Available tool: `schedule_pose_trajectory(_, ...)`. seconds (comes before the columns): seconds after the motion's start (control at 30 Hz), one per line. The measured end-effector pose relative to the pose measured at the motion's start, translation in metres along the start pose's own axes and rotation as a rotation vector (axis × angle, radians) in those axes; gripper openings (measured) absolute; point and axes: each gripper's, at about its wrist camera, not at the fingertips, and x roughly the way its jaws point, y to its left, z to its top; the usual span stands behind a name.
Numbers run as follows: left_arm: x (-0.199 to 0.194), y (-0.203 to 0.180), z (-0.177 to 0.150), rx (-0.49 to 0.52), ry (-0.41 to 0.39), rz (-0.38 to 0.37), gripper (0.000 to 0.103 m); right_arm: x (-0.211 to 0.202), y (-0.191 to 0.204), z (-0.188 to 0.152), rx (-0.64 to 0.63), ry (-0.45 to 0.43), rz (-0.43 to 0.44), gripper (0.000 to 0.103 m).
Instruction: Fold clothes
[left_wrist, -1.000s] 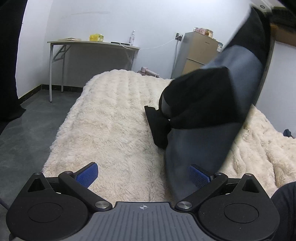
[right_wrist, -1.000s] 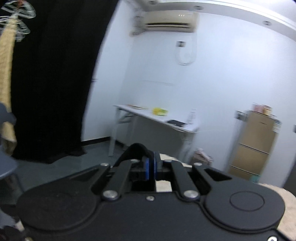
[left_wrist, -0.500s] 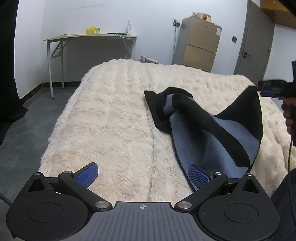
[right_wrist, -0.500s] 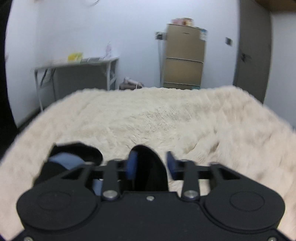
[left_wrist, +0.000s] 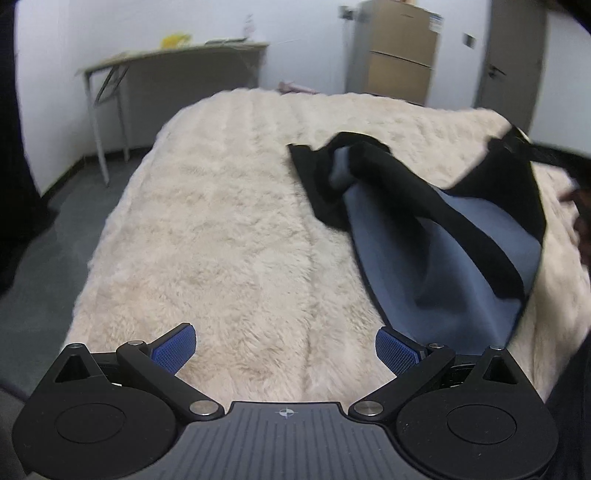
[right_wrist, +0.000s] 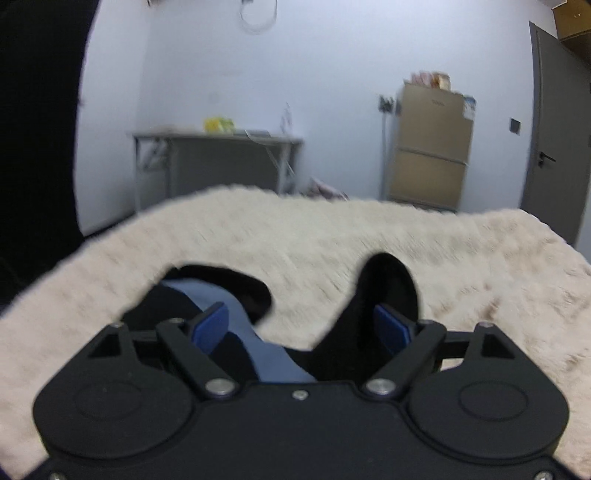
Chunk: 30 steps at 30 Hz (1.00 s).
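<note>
The black and blue garment (left_wrist: 443, 236) is lying crumpled on the cream fluffy bed (left_wrist: 229, 229). The left gripper (left_wrist: 284, 345) and right gripper (right_wrist: 301, 325) are both standing apart, gripping nothing. No writing is readable.

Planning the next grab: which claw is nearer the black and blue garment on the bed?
Right. The right claw hangs open directly over the garment, cloth between its fingers. The left claw is open over bare blanket, garment beside its right finger.
</note>
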Motion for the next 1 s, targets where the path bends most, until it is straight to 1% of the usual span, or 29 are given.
schedule_pose_trajectory(0.1, 0.006, -0.001, 0.011, -0.04, 0.007, -0.077, 0.102, 0.01, -0.004, 0.0, 0.037, 0.036, 0.04, 0.085)
schedule_pose_trajectory(0.17, 0.011, -0.006, 0.017, -0.047, 0.012, -0.113, 0.102, 0.01, -0.003, 0.001, 0.047, 0.04, 0.054, 0.085)
schedule_pose_trajectory(0.23, 0.029, -0.02, 0.027, -0.053, 0.029, -0.187, 0.101, 0.008, -0.001, 0.0, 0.053, 0.038, 0.058, 0.085)
schedule_pose_trajectory(0.27, 0.04, -0.027, 0.031, -0.058, 0.04, -0.22, 0.098, 0.005, -0.002, 0.0, 0.054, 0.035, 0.057, 0.085)
schedule_pose_trajectory(0.33, 0.059, -0.037, 0.036, -0.071, 0.067, -0.265, 0.088, 0.004, -0.004, 0.0, 0.078, 0.026, 0.057, 0.085)
schedule_pose_trajectory(0.37, 0.069, -0.041, 0.038, -0.075, 0.083, -0.278, 0.079, 0.003, -0.006, 0.0, 0.09, 0.025, 0.055, 0.085)
schedule_pose_trajectory(0.4, 0.081, -0.048, 0.039, -0.075, 0.105, -0.286, 0.075, 0.003, -0.008, 0.0, 0.102, 0.024, 0.054, 0.085)
schedule_pose_trajectory(0.47, 0.103, -0.062, 0.038, -0.07, 0.145, -0.289, 0.073, 0.003, -0.009, -0.001, 0.108, 0.024, 0.051, 0.085)
schedule_pose_trajectory(0.53, 0.111, -0.068, 0.036, -0.078, 0.16, -0.288, 0.064, 0.002, -0.009, -0.003, 0.11, 0.027, 0.05, 0.085)
schedule_pose_trajectory(0.57, 0.112, -0.069, 0.035, -0.078, 0.162, -0.29, 0.049, 0.002, -0.009, -0.003, 0.11, 0.028, 0.049, 0.085)
schedule_pose_trajectory(0.6, 0.11, -0.068, 0.035, -0.075, 0.154, -0.293, 0.038, 0.002, -0.009, -0.004, 0.111, 0.029, 0.049, 0.085)
schedule_pose_trajectory(0.63, 0.107, -0.066, 0.036, -0.072, 0.146, -0.296, 0.033, 0.002, -0.008, -0.004, 0.111, 0.03, 0.049, 0.085)
schedule_pose_trajectory(0.67, 0.105, -0.065, 0.036, -0.068, 0.139, -0.299, 0.024, 0.002, -0.008, -0.005, 0.111, 0.029, 0.051, 0.085)
schedule_pose_trajectory(0.7, 0.102, -0.064, 0.036, -0.065, 0.131, -0.302, 0.017, 0.002, -0.007, -0.005, 0.111, 0.029, 0.053, 0.085)
schedule_pose_trajectory(0.73, 0.1, -0.063, 0.036, -0.062, 0.123, -0.305, 0.013, 0.002, -0.006, -0.006, 0.109, 0.029, 0.053, 0.085)
schedule_pose_trajectory(0.8, 0.095, -0.061, 0.036, -0.055, 0.108, -0.311, 0.009, 0.001, -0.005, -0.007, 0.106, 0.03, 0.055, 0.085)
schedule_pose_trajectory(0.87, 0.088, -0.056, 0.037, -0.047, 0.089, -0.309, 0.008, -0.001, -0.005, -0.008, 0.104, 0.032, 0.056, 0.085)
schedule_pose_trajectory(0.97, 0.066, -0.032, 0.042, -0.041, 0.055, -0.288, 0.008, -0.001, -0.005, -0.009, 0.104, 0.038, 0.053, 0.085)
schedule_pose_trajectory(1.0, 0.056, -0.02, 0.045, -0.041, 0.044, -0.27, 0.008, -0.001, -0.005, -0.009, 0.106, 0.038, 0.053, 0.085)
